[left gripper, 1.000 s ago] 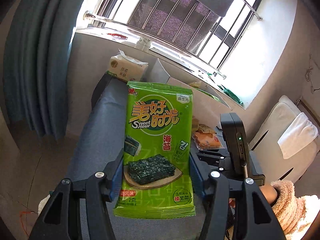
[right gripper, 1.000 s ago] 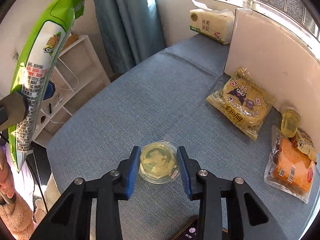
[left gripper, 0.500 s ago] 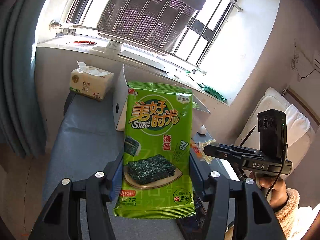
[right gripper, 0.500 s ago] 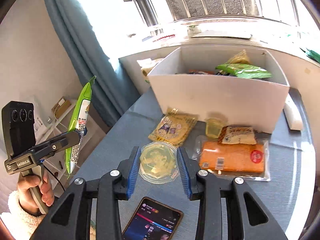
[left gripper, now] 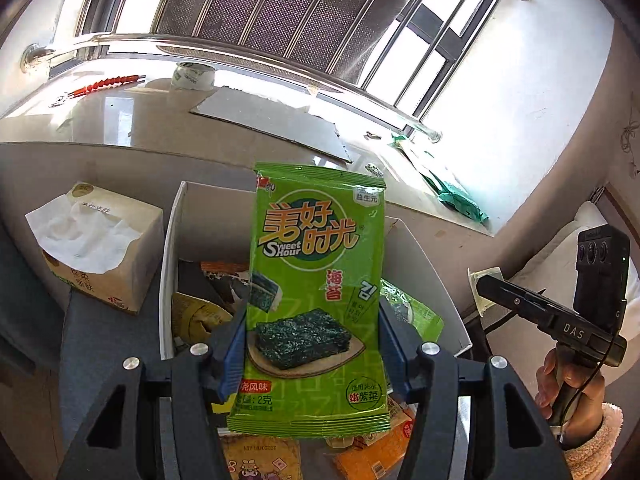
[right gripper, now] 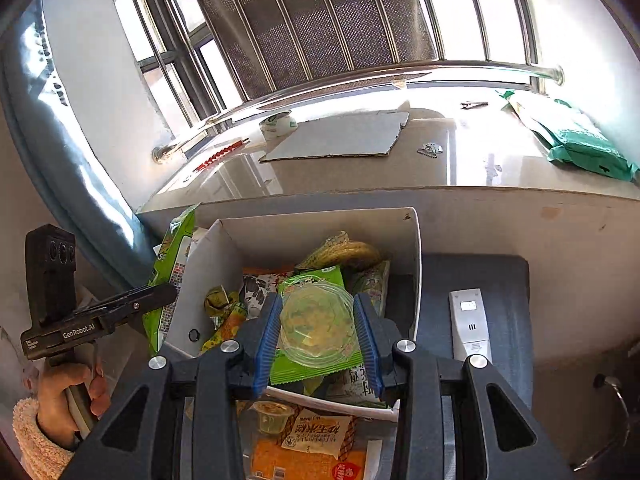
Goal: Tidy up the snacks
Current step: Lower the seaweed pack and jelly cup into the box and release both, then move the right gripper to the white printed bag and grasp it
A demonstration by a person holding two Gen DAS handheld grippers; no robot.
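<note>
Left gripper (left gripper: 312,344) clamped on upright green seaweed packet (left gripper: 316,300), held over white box (right gripper: 416,264). Right gripper (right gripper: 318,330) pinching clear round jelly cup (right gripper: 316,326), apparently above the box's 1 snack heap.

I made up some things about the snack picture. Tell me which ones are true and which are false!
1. The left gripper holds a green seaweed packet. True.
2. The right gripper is empty. False: it is shut on a round clear cup.
3. The white box already has snacks in it. True.
4. The tissue pack sits inside the white box. False: it stands beside the box.
5. A flat piece of cardboard lies on the windowsill. True.
6. The white remote is inside the box. False: it lies outside, to the right of it.
</note>
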